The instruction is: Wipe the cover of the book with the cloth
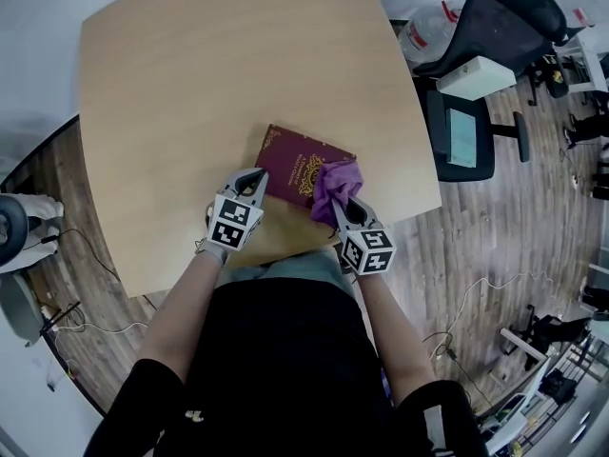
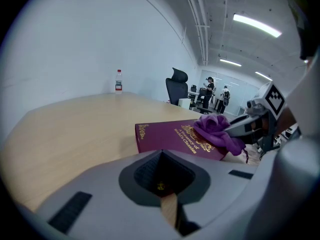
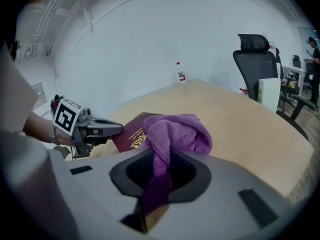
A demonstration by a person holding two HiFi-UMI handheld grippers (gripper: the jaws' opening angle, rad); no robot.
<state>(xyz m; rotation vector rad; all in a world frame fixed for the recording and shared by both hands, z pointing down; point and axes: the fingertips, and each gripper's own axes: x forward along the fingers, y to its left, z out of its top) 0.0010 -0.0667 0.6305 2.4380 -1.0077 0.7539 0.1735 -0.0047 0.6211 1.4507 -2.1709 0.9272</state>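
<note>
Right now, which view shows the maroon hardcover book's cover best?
Left gripper view: the maroon hardcover book shows cover and gold lettering. Head view: small, from above. Right gripper view: mostly behind the purple cloth.

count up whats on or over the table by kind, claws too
book: 1
purple cloth: 1
water bottle: 1
claws: 2, left claw and right claw
total: 5

Book: maroon cover, gold ornament and lettering
Cloth: purple
Counter: pale wood grain
Floor: grey-brown planks
Office chair: black
</note>
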